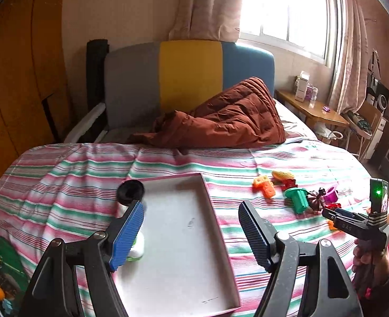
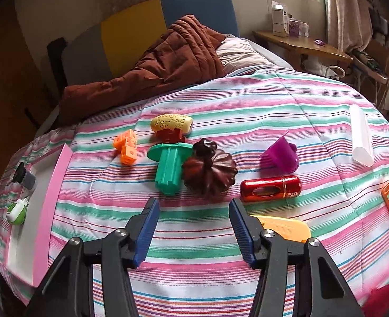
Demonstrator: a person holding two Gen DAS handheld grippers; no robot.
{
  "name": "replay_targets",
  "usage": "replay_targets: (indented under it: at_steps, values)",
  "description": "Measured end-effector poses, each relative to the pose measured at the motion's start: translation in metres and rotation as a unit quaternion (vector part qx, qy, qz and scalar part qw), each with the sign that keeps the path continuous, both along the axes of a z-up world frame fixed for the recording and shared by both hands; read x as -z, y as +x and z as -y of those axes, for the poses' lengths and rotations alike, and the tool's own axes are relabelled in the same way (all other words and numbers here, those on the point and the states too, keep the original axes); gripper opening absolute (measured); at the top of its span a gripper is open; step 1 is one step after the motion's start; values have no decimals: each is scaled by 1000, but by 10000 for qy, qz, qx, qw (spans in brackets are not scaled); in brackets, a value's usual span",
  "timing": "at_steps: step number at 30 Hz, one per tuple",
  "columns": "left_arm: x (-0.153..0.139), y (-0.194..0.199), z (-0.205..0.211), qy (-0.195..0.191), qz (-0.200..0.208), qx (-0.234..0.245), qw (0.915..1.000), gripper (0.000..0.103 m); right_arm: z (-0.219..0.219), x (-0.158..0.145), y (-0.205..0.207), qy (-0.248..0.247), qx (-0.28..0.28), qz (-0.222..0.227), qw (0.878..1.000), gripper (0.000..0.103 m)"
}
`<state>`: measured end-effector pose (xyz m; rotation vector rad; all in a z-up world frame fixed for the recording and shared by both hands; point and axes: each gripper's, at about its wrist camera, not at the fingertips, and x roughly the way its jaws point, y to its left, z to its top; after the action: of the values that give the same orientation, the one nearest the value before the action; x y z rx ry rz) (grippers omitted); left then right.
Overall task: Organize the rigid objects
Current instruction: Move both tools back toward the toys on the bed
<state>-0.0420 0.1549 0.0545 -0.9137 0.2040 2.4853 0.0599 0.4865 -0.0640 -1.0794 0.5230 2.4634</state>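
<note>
2 items sit in pink tray [image 1: 207,200] at left wall: black-capped bottle [image 1: 131,192], white-green piece [image 2: 16,211]. Left gripper [image 1: 191,233] spread, empty, over tray. Right gripper [image 2: 194,233] spread, empty, near brown pumpkin toy [image 2: 210,174], likely next pick; remaining toys clustered right on striped bedspread [image 2: 220,100].

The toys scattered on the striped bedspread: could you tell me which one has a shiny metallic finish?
The red capsule-shaped cylinder lying on its side, just ahead of the right gripper. It gleams like metal; the others look like matte plastic.
</note>
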Motion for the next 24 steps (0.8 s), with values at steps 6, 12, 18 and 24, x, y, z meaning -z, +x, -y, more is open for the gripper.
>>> replay_targets:
  at_steps: [6,12,18,24]
  values:
    - [8,6,-24,-279,-119,246,9992,75,-9,-7,4,4,164,-143,9998,56]
    - [15,5,-39,-400,-107,322,9986,75,-14,-13,7,101,294,-173,9994,56]
    - [28,0,-57,-325,134,515,9981,75,-47,-24,31,147,1070,-173,9940,56]
    - [45,-1,-86,-296,333,815,9957,75,-89,-24,56,-373,1645,-200,9855,56]
